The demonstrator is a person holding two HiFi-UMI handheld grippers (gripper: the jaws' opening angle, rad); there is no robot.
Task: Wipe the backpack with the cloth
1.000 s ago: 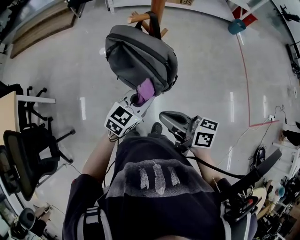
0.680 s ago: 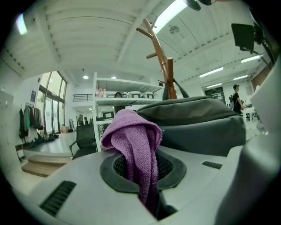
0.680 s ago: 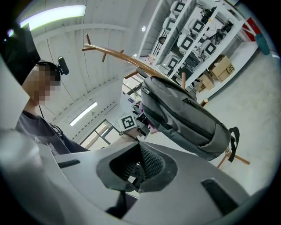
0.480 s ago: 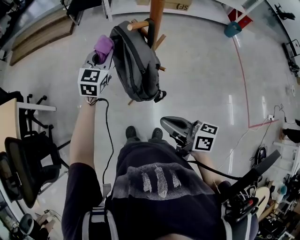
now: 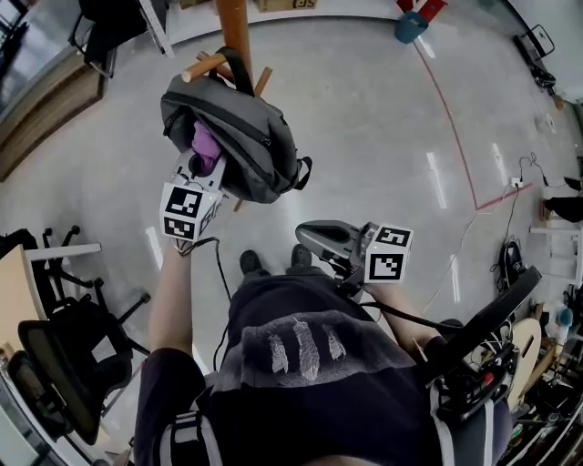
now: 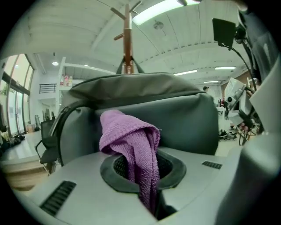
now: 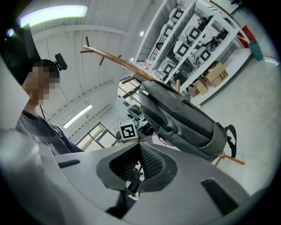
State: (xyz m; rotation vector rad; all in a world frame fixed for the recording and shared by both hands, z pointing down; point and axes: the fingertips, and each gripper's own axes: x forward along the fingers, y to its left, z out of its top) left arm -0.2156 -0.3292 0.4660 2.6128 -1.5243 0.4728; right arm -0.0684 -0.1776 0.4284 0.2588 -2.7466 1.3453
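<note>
Against the backpack (image 5: 246,136), left gripper (image 5: 202,164) jaws pinch the cloth (image 6: 131,140); right gripper (image 7: 134,171) jaws closed.

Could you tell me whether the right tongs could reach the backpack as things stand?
Probably yes: the right tongs sit empty, low and apart from the backpack, with nothing between them.

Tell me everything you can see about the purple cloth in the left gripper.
The purple towelling cloth is soft and crumpled, pinched at its lower end between the shut jaws of the left gripper. It rises in a narrow fold and bunches over at the top, where it lies against the grey fabric backpack hanging on the wooden coat stand.
</note>
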